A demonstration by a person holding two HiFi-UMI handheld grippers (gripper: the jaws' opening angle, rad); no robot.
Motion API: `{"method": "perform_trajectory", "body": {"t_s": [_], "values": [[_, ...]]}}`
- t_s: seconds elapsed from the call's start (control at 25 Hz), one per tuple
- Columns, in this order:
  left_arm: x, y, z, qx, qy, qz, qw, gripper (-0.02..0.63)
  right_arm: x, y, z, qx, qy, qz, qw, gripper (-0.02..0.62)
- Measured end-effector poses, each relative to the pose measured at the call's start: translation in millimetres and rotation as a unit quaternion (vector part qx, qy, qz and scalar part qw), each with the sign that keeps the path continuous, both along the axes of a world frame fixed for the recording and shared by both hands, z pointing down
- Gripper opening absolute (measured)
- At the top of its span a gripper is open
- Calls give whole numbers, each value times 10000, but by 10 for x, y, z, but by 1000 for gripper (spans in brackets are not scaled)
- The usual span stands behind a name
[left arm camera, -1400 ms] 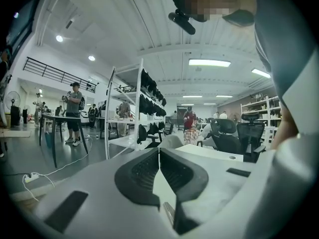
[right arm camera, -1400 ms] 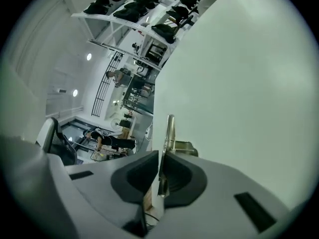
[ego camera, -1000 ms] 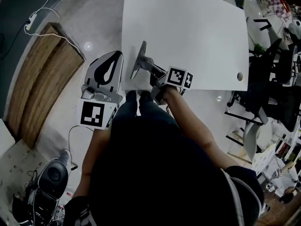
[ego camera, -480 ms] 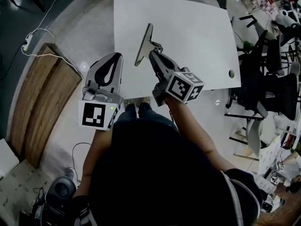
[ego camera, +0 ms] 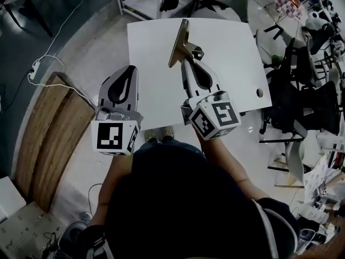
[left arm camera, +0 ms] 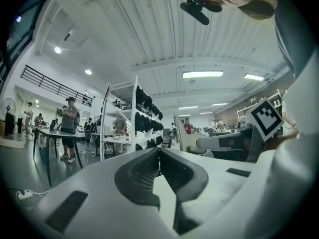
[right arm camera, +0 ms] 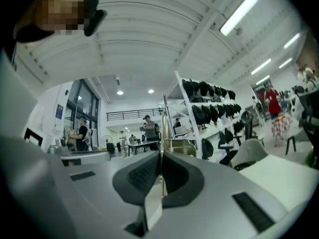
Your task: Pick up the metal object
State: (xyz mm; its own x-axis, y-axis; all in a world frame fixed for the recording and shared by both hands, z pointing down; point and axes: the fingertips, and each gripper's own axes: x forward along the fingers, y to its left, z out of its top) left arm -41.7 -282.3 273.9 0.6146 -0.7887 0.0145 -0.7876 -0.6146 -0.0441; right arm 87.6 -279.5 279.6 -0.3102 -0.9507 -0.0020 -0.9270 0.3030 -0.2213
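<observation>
Step in hand: the lift itself, by my reading. The metal object (ego camera: 179,41) is gripped and looks clear of the bench (ego camera: 232,69), so the pick-up seems all but done.

Right gripper (ego camera: 189,56): its fingers (right arm camera: 142,176) are pressed almost together, pinching a thin edge of the metal object. In the right gripper view the piece rises as a narrow upright strip right on the line where the fingers meet.

Metal object: a flat, elongated plate with a small bracket on one side. The head view shows it edge-on, standing just past the right gripper's tips over the far part of the bench. From above I cannot tell for certain that no part touches the surface. The right gripper view looks level into the room, with shelving behind the piece, which suggests it is in the air.

Left gripper (ego camera: 129,70): its fingers (left arm camera: 142,171) are pressed together on nothing. It is held by the bench's left edge, well apart from the object.

Next move calls for: a firm, unchanged pinch and a slow, level raise.

Risk: the grip is on a thin edge of a long plate, so the piece would likely pivot or slip if the wrist rolls or jerks. The idle left gripper could steady the free end if the plate begins to swing.
</observation>
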Motion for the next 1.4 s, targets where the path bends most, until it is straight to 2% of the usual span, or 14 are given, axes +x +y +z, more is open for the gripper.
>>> {"method": "perform_trajectory", "body": {"t_s": [0.2, 0.32, 1.4], "values": [[1, -16, -240, 172, 34, -45, 9998, 28, -71, 64, -301, 498, 871, 187, 9948, 26], [8, -13, -352, 321, 12, -63, 9995, 28, -96, 82, -474, 848, 1095, 275, 9900, 27], [69, -27, -382, 408, -35, -111, 9991, 28, -15, 69, -459, 794, 1034, 282, 9911, 27]]}}
